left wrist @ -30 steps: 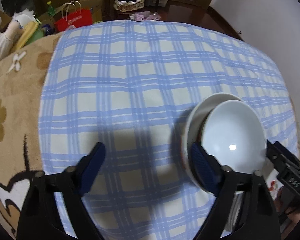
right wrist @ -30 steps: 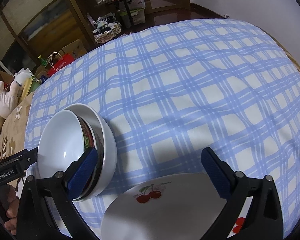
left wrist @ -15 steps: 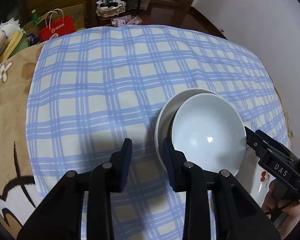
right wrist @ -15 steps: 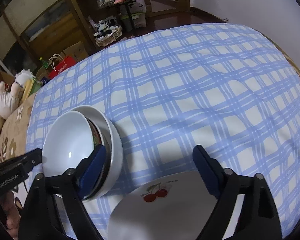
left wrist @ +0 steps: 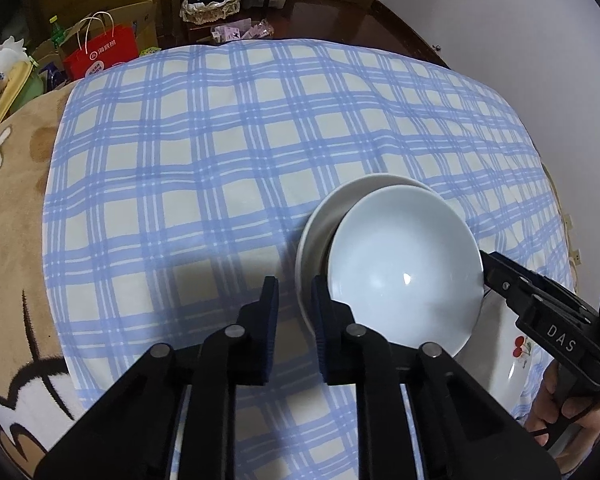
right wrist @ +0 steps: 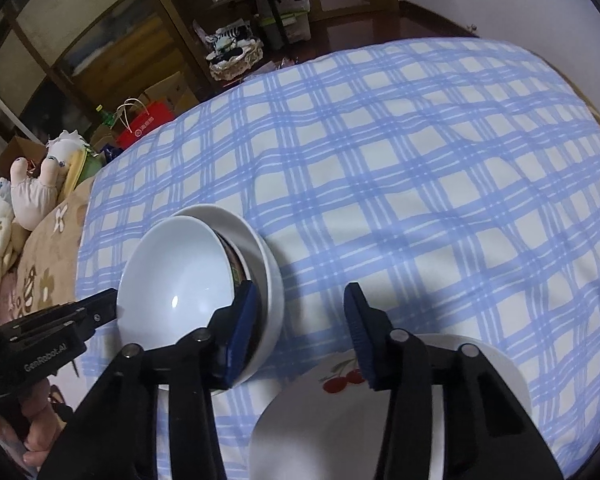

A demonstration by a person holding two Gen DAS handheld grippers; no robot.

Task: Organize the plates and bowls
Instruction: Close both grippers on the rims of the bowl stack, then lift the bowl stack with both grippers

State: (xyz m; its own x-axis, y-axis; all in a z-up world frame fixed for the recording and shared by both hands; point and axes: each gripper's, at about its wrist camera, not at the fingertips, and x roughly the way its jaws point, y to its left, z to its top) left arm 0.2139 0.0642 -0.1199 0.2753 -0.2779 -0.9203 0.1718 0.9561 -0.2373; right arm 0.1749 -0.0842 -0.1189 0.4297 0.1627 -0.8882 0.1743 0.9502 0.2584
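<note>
A stack of nested white bowls [left wrist: 404,264] sits on the blue checked cloth [left wrist: 228,152]; it also shows in the right wrist view [right wrist: 180,280]. A white plate with cherries [right wrist: 340,420] lies at the near edge, under my right gripper, and shows in the left wrist view [left wrist: 500,364]. My left gripper [left wrist: 294,316] is nearly closed and empty, just left of the bowls. My right gripper [right wrist: 302,320] is partly open and empty, its left finger beside the bowl stack.
A brown flowered blanket [left wrist: 12,208] lies left of the cloth. Beyond the far edge are a red bag [left wrist: 100,54], a basket [left wrist: 210,2] and wooden furniture. A plush toy [right wrist: 36,188] lies at the left. A white wall is at the right.
My left gripper has closed from wide open to a narrow gap. My right gripper has narrowed as well. Both views have shifted slightly; the bowls and plate stay put.
</note>
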